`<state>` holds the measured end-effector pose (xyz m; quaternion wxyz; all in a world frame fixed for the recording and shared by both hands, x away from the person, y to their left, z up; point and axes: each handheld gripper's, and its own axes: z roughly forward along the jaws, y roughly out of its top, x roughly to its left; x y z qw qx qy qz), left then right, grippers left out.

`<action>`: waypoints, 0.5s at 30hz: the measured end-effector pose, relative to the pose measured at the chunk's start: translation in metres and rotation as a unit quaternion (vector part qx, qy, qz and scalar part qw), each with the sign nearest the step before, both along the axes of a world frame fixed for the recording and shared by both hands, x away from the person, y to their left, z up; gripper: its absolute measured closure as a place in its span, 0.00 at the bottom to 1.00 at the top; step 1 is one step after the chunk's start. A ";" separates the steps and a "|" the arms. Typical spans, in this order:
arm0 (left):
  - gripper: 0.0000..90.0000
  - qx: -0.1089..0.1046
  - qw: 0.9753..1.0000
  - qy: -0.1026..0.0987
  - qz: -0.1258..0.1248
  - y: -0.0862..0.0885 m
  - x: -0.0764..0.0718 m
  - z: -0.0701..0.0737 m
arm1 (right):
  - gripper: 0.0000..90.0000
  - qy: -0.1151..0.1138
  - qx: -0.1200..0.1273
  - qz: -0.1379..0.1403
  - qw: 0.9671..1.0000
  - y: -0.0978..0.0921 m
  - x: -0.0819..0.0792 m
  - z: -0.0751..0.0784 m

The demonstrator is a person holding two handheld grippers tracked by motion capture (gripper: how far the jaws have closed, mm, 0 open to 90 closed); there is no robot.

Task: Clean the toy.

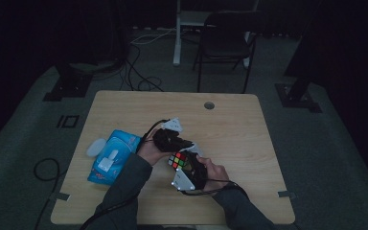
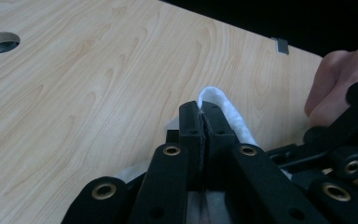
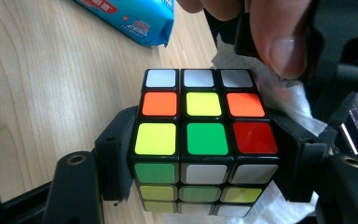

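Cube (image 3: 205, 140) sits clamped between the jaws of the right gripper (image 3: 205, 154), one jaw pressed to each side of it, so that one's clearly gripping. The right gripper view gives the colours up close: a white row at the far edge, then orange, yellow, orange, then yellow, green, red on the face turned to the camera. From the high view the cube (image 1: 178, 160) is just a small colourful block held over the middle of the wooden surface (image 1: 239, 139), between the two hands.

The left gripper (image 2: 204, 119) has its jaws closed on a white wipe (image 2: 230, 116), and the left gripper view shows this best: a folded edge of the wipe pokes up past the jaw tips and curves off to one side. The right gripper view shows the same wipe (image 3: 289, 100) bunched right behind the cube, looking like it touches the cube's far side, with a thumb (image 3: 279, 37) of the left hand above it. In the high view the left gripper (image 1: 170, 139) is just beside the right gripper (image 1: 189, 170).

The high view also shows a blue pack of wipes (image 1: 112, 155) lying on the surface's left part, near the left forearm. Its corner (image 3: 135, 16) peeks into the top of the right gripper view.
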<state>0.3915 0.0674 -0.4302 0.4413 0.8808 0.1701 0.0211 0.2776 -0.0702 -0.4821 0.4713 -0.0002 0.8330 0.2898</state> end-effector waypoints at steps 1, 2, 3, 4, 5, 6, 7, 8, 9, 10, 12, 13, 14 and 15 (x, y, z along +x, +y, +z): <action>0.99 0.002 1.000 0.000 0.002 0.001 0.001 0.000 | 0.38 0.000 0.002 0.000 1.000 0.000 0.000 0.001; 0.99 0.005 1.000 0.000 0.003 0.002 0.001 -0.001 | 0.38 0.000 0.002 0.000 1.000 0.000 0.000 0.001; 0.99 0.010 1.000 0.000 0.008 0.005 0.003 -0.002 | 0.38 -0.001 0.002 0.001 1.000 -0.001 0.000 0.001; 0.99 0.010 1.000 0.000 0.008 0.005 0.003 -0.002 | 0.38 -0.001 0.002 0.001 1.000 -0.001 0.000 0.001; 0.99 0.012 1.000 0.001 0.013 0.007 0.004 -0.003 | 0.38 -0.001 0.001 0.001 1.000 -0.001 0.000 0.002; 0.99 0.014 1.000 0.000 0.017 0.008 0.005 -0.003 | 0.38 0.001 0.004 0.001 1.000 -0.002 0.000 0.002; 0.99 0.014 1.000 0.001 0.019 0.010 0.006 -0.004 | 0.38 0.002 0.003 0.000 1.000 -0.002 0.000 0.002; 0.99 0.016 1.000 0.001 0.021 0.011 0.007 -0.004 | 0.38 0.001 0.003 0.000 1.000 -0.002 0.000 0.001; 0.99 0.019 0.999 0.002 0.030 0.013 0.009 -0.004 | 0.38 0.001 0.002 0.001 1.000 -0.002 0.000 0.001; 0.99 0.019 0.999 0.002 0.030 0.013 0.009 -0.004 | 0.38 0.001 0.002 0.001 1.000 -0.002 0.000 0.001; 0.99 0.020 0.999 0.002 0.036 0.016 0.011 -0.005 | 0.38 0.000 0.001 0.001 1.000 -0.002 0.000 0.001; 0.99 0.022 0.999 0.002 0.039 0.016 0.011 -0.005 | 0.38 -0.004 -0.005 0.001 1.000 -0.001 -0.001 0.001; 0.99 0.022 0.999 0.002 0.039 0.016 0.011 -0.005 | 0.38 -0.004 -0.005 0.001 1.000 -0.001 -0.001 0.001; 0.99 0.024 0.999 0.001 0.040 0.015 0.011 -0.004 | 0.38 -0.006 -0.007 0.001 1.000 0.000 -0.002 0.001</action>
